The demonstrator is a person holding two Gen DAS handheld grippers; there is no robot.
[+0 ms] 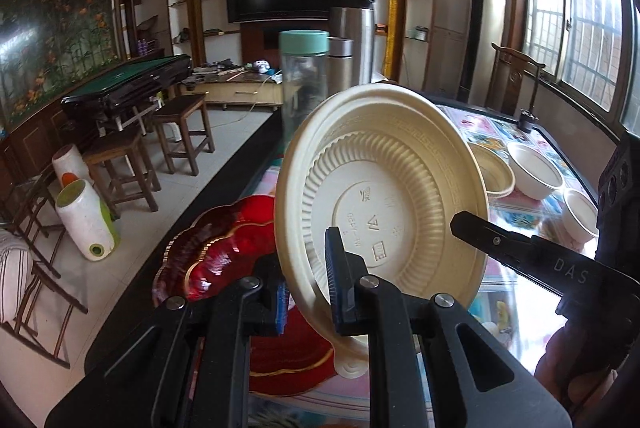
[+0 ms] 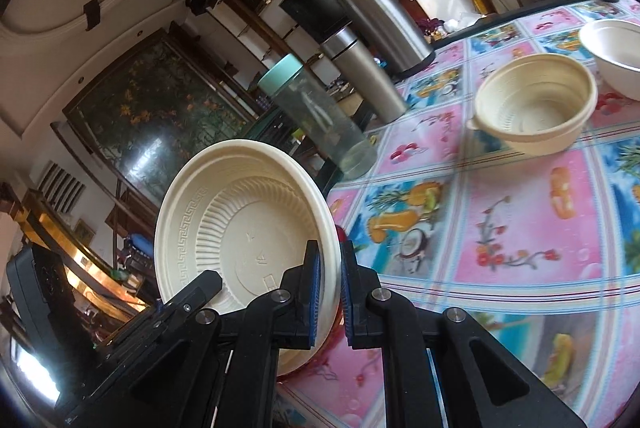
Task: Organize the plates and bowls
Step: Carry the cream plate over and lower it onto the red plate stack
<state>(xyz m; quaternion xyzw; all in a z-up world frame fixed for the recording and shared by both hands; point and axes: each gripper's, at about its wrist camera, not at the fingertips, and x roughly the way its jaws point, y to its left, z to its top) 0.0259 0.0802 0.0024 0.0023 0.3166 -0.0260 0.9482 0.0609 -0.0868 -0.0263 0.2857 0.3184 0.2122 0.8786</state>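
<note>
The cream plastic plate (image 1: pixel 384 188) stands nearly on edge above the red scalloped dish (image 1: pixel 216 256), its embossed underside facing the left wrist camera. The left gripper (image 1: pixel 308 292) clamps its lower rim. The right gripper (image 2: pixel 329 292) reaches in from the right and pinches the opposite rim.

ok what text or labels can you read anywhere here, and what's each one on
"DAS" — white letters on the right claw arm, cut off at the picture's edge.
Embossed marks and a code on the underside of the cream plate — seen mirrored, too faint to read.
Greek-key border on the plate rim — pattern, not text.
</note>
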